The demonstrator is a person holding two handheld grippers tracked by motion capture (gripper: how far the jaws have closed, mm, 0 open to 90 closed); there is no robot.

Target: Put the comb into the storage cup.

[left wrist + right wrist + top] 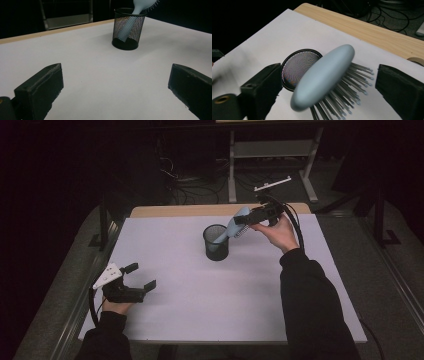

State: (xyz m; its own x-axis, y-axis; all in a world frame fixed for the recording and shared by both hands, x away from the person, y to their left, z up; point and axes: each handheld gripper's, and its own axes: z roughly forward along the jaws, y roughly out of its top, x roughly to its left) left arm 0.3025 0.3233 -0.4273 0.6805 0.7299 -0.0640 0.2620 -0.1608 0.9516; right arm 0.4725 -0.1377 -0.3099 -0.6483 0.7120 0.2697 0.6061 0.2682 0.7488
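Right claw (329,92) spread wide around hairbrush (323,77), pads clear; handle down in mesh cup (216,242), head leaning toward it. Left claw (142,276) wide, idle.

The hairbrush (322,77) has a smooth, satiny pale-blue back, probably plastic, with thin stiff bristles tipped in small beads. The cup (128,28) is black wire mesh, fine and matt. The table (200,290) wears a matt white sheet, with a bare pale wood edge (372,27) beyond it.
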